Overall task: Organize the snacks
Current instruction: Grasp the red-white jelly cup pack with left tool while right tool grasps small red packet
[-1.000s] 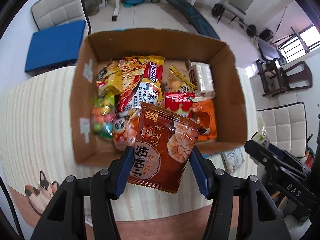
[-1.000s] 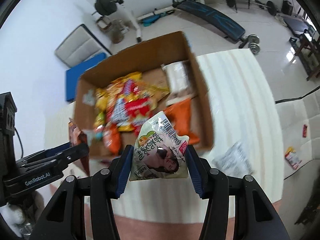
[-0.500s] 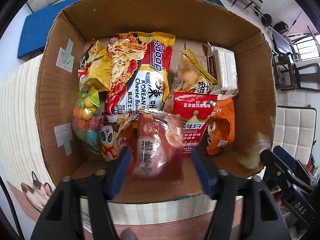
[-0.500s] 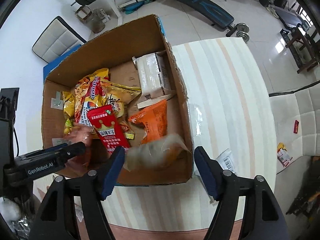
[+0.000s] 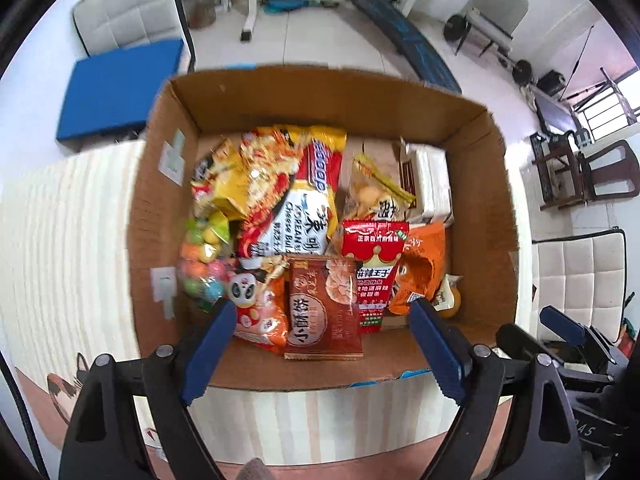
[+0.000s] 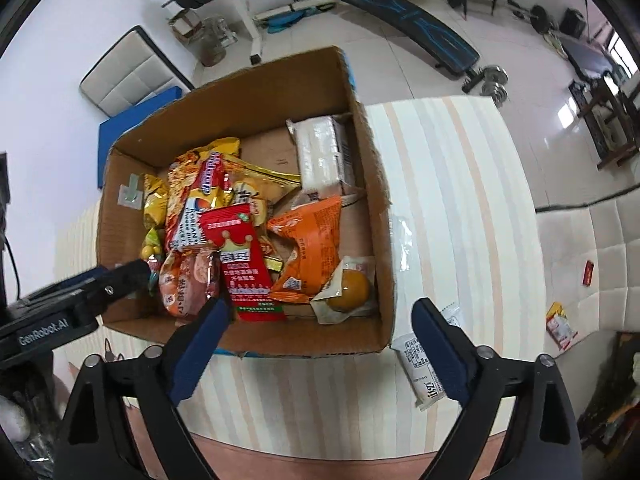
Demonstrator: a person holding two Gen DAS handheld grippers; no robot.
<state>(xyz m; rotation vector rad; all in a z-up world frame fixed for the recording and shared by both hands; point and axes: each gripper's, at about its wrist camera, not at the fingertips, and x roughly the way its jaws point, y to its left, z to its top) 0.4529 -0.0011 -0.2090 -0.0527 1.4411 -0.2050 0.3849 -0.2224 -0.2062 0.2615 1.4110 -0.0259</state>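
Note:
A cardboard box [image 5: 476, 184] [image 6: 364, 144] on the striped table holds several snack packs. A brown shrimp-picture pack [image 5: 322, 312] [image 6: 192, 280] lies at the box's near edge. A clear pack with a yellow ball [image 6: 346, 292] [image 5: 448, 298] lies in the near right corner. My left gripper [image 5: 320, 344] is open and empty just above the box's near wall; it also shows in the right wrist view [image 6: 108, 284]. My right gripper [image 6: 318, 344] is open and empty over the near wall. A white snack pack [image 6: 424, 364] lies on the table right of the box.
The striped table [image 6: 448, 184] stretches right of the box. A blue mat [image 5: 116, 88] and white chairs [image 5: 576, 280] stand around it. Gym equipment [image 6: 404, 8] is on the floor behind. Small packets [image 6: 562, 322] lie on a cushion at right.
Both grippers moved over the box, opened and let go: the brown pack and the yellow-ball pack now lie in the box. Both grippers have since drawn back a little.

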